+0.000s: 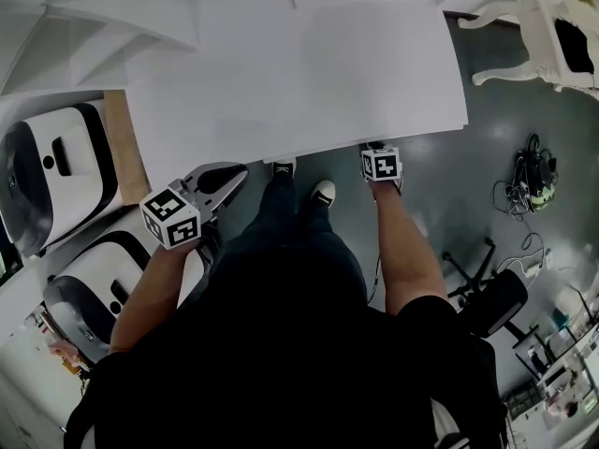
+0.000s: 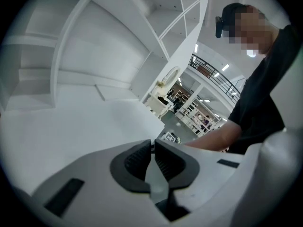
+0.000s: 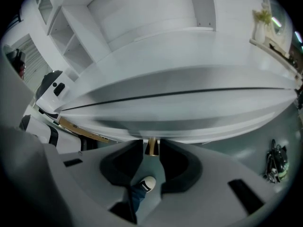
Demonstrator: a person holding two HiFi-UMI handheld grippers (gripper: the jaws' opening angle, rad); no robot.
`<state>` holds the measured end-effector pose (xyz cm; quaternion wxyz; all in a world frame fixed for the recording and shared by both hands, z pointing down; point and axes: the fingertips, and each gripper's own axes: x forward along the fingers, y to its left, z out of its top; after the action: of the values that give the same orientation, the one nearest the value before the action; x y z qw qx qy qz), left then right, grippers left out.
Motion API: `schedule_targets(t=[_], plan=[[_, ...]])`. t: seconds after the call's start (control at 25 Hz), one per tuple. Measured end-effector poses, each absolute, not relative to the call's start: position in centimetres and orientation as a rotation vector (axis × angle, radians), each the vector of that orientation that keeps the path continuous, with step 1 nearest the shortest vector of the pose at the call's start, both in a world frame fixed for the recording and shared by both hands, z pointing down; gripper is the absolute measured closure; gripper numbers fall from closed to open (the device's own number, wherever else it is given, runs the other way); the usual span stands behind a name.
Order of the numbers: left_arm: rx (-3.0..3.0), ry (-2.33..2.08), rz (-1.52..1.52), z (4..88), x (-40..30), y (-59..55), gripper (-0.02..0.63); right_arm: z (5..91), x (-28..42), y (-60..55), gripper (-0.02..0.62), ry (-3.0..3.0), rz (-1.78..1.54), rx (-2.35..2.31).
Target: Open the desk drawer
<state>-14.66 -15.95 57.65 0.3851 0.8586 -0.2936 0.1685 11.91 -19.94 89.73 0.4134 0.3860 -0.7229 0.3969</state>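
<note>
Drawer knob [image 3: 152, 147], between right gripper [image 3: 150, 144] jaws, hidden overhead

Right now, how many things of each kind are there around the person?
Desk: 1
Grippers: 2
White machines: 2
Chairs: 2
Shoes: 2
Cable bundle: 1
Total: 10
</note>
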Motion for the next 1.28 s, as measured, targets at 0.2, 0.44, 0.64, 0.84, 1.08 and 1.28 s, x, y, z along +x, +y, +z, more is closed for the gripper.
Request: schedule_targets(t=[0.2,0.44,0.64,0.84,1.08,1.28], plan=[[2.165,-0.751,0.428,58.4,-15.2,-15.9,0.577,90.0,11.9,-19.9,0.494,-1.809,0.983,0.96],[2.162,-0.731,0.432,58.7,-14.6,-15.9,0.577,90.4,11.8,-19.8,0.492,-1.787,1.002,0.953],[2.152,-0.734,0.437,59.2,-14.9,-15.7,0.577,90.6,11.8,-19.8,0.495,-1.757,1.019,0.967],[2.124,-0.756,0.391,59.0,-15.4,-16.0,0.578,90.6,11.8,-19.9,0.503,-1.74,1.04,0.991],[2.118,-0.76,0.379,59.1,-15.2,-15.8,0.577,90.6,11.9,-19.9,0.506,-1.733,1.052,1.005],[2.127,-0.737,0.411,59.6,-14.5,-14.6,0.578,90.6,11.8,-19.8,0.507,-1.737,1.05,1.01]])
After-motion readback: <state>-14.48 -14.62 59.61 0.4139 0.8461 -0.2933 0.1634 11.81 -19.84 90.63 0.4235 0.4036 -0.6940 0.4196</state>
